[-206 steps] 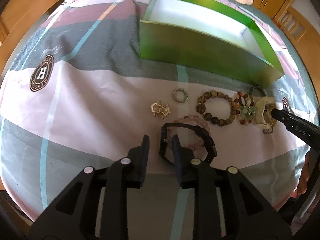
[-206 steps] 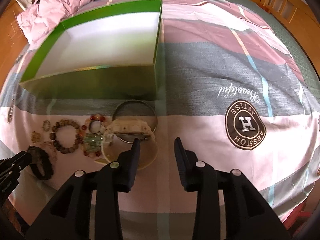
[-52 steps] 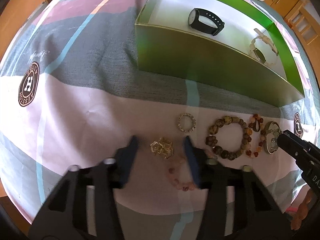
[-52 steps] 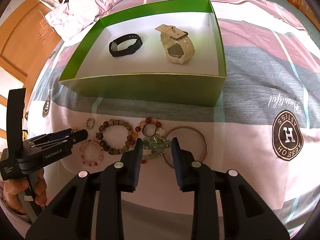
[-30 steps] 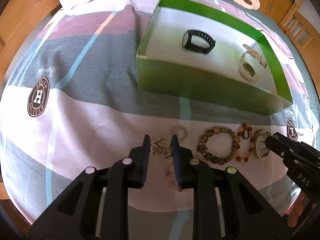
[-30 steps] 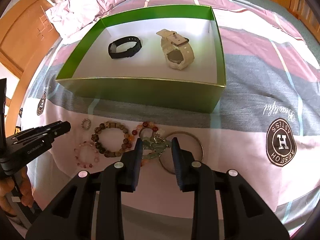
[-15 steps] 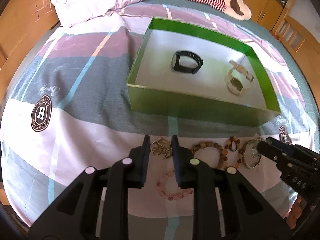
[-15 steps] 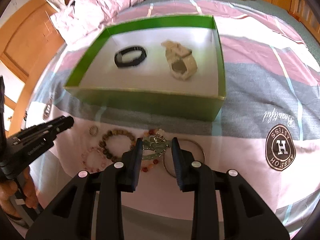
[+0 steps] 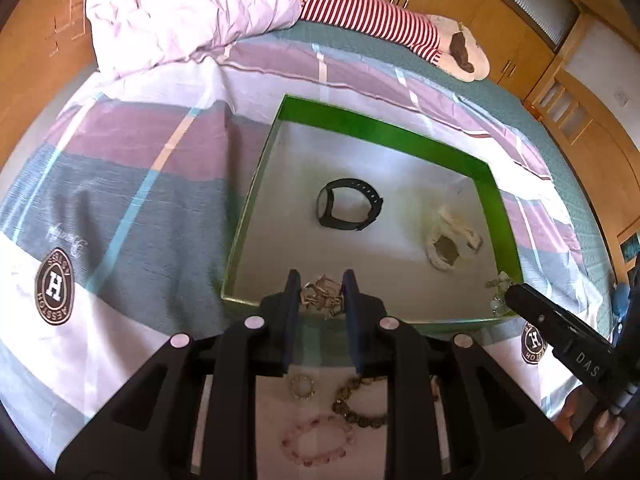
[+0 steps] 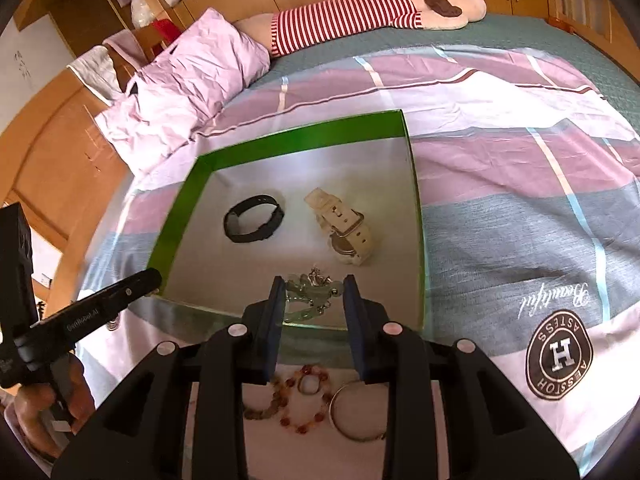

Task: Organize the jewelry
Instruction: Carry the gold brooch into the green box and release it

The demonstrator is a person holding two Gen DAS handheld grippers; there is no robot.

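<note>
Left wrist view: the left gripper [image 9: 319,294] is raised above the near wall of the green box [image 9: 384,132], jaws narrowed on a gold chain [image 9: 320,300]. Inside the box lie a black watch [image 9: 347,210] and a cream watch [image 9: 450,240], apart. On the bed [image 9: 132,168] beneath the gripper lie a ring [image 9: 303,386], brown beads [image 9: 360,404] and pink beads [image 9: 316,442].

Right wrist view: the right gripper [image 10: 314,292] is raised over the near wall, jaws closed on a green pendant [image 10: 311,292]. Red beads [image 10: 304,404] and a bangle [image 10: 356,412] lie on the bed below. A hand [image 10: 48,404] holds the left gripper at the box's left corner.
</note>
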